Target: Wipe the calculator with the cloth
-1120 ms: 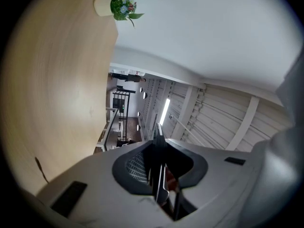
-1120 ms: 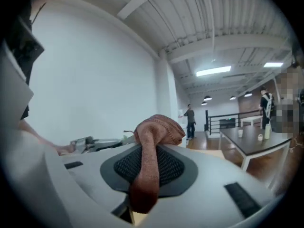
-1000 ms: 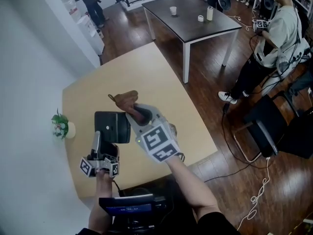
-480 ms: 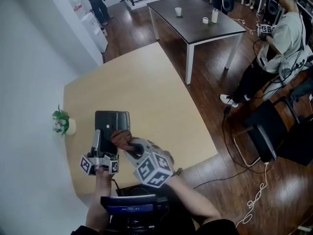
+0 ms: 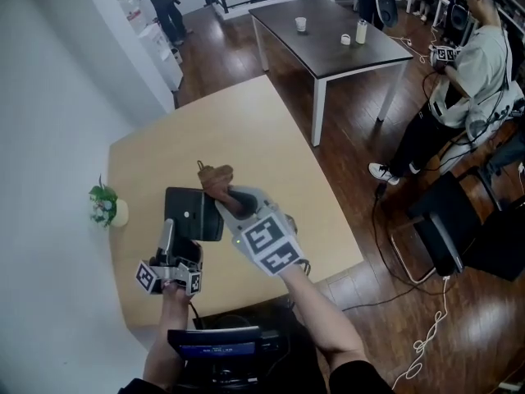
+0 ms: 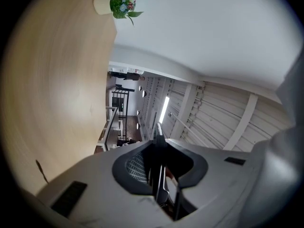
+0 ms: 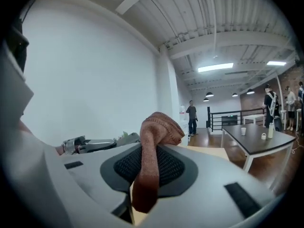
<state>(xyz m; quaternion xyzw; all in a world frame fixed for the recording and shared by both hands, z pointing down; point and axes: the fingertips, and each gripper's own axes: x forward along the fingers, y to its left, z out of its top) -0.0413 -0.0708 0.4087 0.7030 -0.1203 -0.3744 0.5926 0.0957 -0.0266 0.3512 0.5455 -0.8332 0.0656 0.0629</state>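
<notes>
The black calculator lies on the pale wooden table. My left gripper is at its near left edge, with the jaws almost together on a thin dark slab that looks like the calculator's edge. My right gripper is shut on the brown cloth, which hangs bunched over the calculator's far right corner. In the right gripper view the cloth drapes over the pads and hides the gap, and the left gripper shows at the left.
A small potted plant stands at the table's left edge by the white wall. A dark table with cups is beyond, with people and a black chair to the right. A dark device sits at my chest.
Half a second ago the cloth was drawn back over the calculator's near part. The right gripper has since pushed it back to the far edge. The left gripper has stayed put.
</notes>
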